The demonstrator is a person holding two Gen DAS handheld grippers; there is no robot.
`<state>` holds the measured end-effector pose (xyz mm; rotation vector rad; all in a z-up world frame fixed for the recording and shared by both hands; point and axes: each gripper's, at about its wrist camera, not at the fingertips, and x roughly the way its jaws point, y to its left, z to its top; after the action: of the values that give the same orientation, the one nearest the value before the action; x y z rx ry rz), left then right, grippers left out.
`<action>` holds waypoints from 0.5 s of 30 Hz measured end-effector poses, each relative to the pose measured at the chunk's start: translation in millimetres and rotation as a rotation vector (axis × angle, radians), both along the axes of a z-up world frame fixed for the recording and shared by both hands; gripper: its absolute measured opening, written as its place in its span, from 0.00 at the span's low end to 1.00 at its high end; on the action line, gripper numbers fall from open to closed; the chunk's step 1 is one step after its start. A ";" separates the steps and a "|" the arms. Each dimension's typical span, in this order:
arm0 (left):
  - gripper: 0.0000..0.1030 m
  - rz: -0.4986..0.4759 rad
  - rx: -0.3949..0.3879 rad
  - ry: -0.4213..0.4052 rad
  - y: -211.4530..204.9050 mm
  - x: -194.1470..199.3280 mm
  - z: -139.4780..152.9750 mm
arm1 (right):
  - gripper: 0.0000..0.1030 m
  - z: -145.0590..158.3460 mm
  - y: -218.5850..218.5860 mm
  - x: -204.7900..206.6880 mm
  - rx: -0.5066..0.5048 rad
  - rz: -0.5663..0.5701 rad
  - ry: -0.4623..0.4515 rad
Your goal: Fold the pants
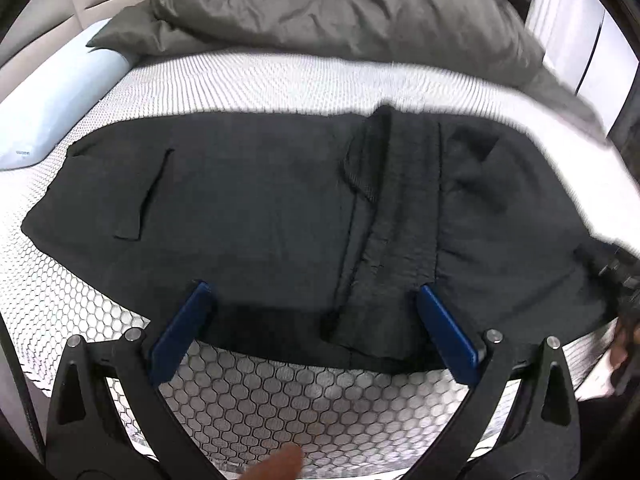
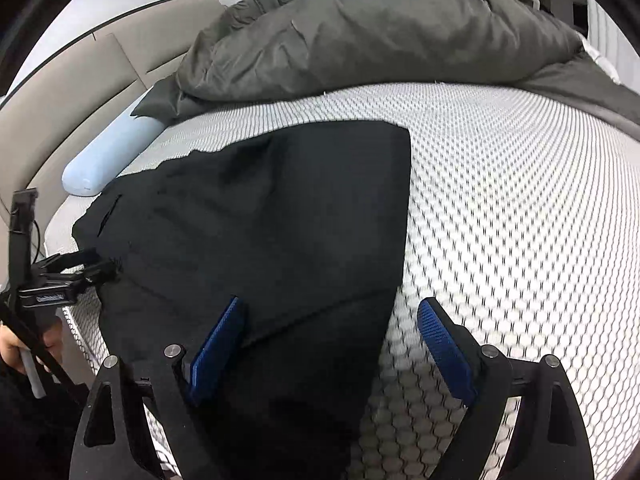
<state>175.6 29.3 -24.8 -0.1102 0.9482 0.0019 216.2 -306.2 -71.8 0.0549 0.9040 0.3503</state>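
Observation:
Dark pants (image 1: 260, 200) lie folded and flat on a white honeycomb-patterned mattress (image 1: 280, 408), with a pocket slit (image 1: 148, 196) at the left and a rumpled strip of cloth down the middle. My left gripper (image 1: 314, 296) is open over the pants' near edge, and its blue fingers (image 1: 188, 320) stand wide apart without pressing the cloth. In the right wrist view the pants (image 2: 260, 220) fill the left half. My right gripper (image 2: 330, 308) is open above their right edge, with one finger over the cloth and the other over bare mattress (image 2: 500, 200). The left gripper (image 2: 100, 264) shows at the pants' left edge.
A crumpled grey-green duvet (image 1: 340, 4) (image 2: 380, 28) is piled along the far side of the bed. A pale blue bolster pillow (image 1: 52, 96) (image 2: 112, 152) lies at the far left beside a beige headboard (image 2: 80, 80). A person's hand (image 2: 24, 344) holds the left gripper.

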 end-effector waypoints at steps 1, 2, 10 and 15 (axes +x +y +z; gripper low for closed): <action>0.99 0.006 -0.038 -0.021 1.9 3.4 5.7 | 0.87 1.5 -0.7 -0.4 -0.004 -0.001 -0.005; 0.99 0.005 -0.063 -0.031 4.7 8.2 10.2 | 0.87 2.9 -0.9 -0.7 -0.003 -0.001 -0.008; 0.88 -0.119 -0.258 0.142 -18.9 138.8 4.4 | 0.87 -1.9 -5.0 2.1 0.030 0.014 0.013; 0.69 -0.125 -0.267 0.197 -28.7 180.1 -36.0 | 0.87 -8.9 -5.0 4.7 0.028 0.023 0.027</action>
<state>355.6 0.6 -60.8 -0.3016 1.1480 -0.2332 221.0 -311.2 -80.7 0.0756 0.9268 0.3844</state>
